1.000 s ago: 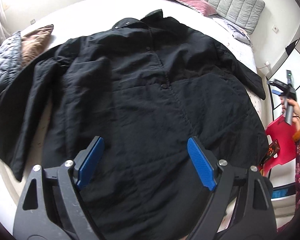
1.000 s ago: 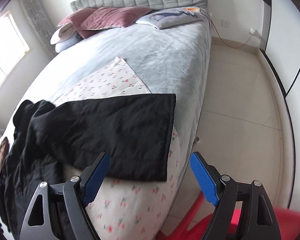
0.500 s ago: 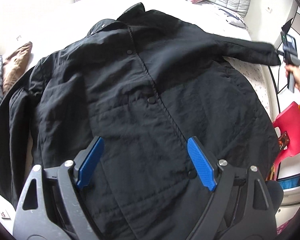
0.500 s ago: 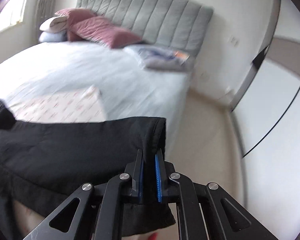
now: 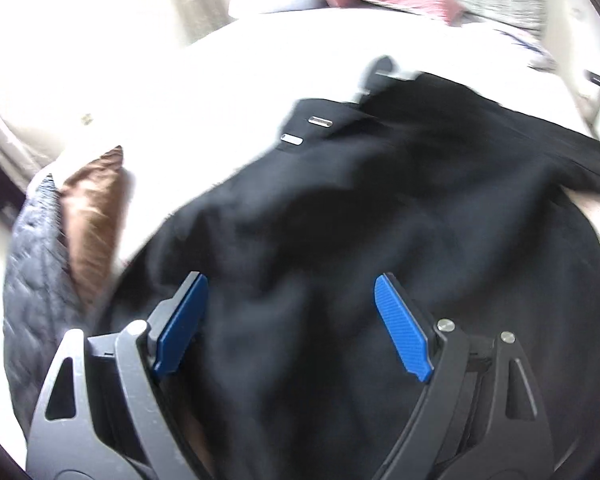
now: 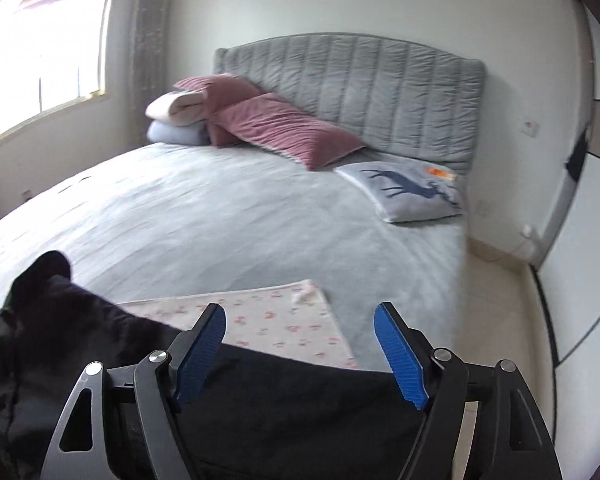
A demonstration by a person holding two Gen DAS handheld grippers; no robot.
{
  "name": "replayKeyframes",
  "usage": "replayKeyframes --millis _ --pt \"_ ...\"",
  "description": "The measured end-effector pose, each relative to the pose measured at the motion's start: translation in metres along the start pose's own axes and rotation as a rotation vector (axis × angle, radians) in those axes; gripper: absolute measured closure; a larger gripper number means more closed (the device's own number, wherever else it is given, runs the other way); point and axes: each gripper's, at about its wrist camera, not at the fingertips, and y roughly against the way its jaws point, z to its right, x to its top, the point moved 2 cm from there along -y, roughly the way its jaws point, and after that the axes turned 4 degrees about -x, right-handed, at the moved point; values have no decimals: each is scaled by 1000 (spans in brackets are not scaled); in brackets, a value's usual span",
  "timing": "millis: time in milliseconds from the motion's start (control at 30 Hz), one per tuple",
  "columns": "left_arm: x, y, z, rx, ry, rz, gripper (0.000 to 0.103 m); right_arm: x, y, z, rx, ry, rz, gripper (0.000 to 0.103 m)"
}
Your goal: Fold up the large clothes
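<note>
Holding both tools spread, we see the left gripper (image 5: 288,324) hanging released above the black coat (image 5: 380,220), which lies flat across the bed (image 6: 228,216). Our right gripper (image 6: 300,350), jaws just reopened and gripping nothing, hovers over the coat's sleeve (image 6: 300,396) near the bed's right edge.

Quick count around the bed (image 6: 220,216): one black coat (image 5: 380,240), two pink pillows (image 6: 284,128) up at the headboard (image 6: 380,80), one deer-print cushion (image 6: 412,192), one floral sheet (image 6: 276,320), two folded blankets (image 6: 176,116), and one brown cushion (image 5: 92,216) at the coat's left.
</note>
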Motion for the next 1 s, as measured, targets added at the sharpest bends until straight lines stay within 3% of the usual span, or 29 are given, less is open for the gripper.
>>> replayKeyframes --millis 100,333,400,533,633,700,733,800,867,933,1000 --pt "36 -47 -43 50 61 -26 17 14 -23 -59 106 41 -51 21" --pt "78 -155 -101 44 136 -84 17 28 -86 -203 299 138 -140 21" --pt "81 -180 -106 -10 119 -75 17 29 -102 -238 340 153 -154 21" --pt "73 -226 -106 -118 130 -130 17 23 -144 -299 373 210 -171 21" --pt "65 -237 -109 -224 223 -114 18 12 -182 -316 358 207 -211 21" --pt "60 -233 -103 -304 233 -101 28 -4 -206 -317 364 164 -270 24" --pt "58 -228 -95 -329 195 -96 34 -15 -216 -319 390 157 -303 31" --pt "56 -217 -78 -331 140 -94 64 -36 -227 -331 402 222 -357 65" --pt "53 -204 -66 -316 131 -73 90 -46 -216 -336 392 313 -296 76" --pt "50 -182 -58 -244 158 25 93 -44 -203 -331 394 315 -245 88" --pt "51 -154 -60 -160 182 186 93 -37 -181 -320 397 298 -125 89"
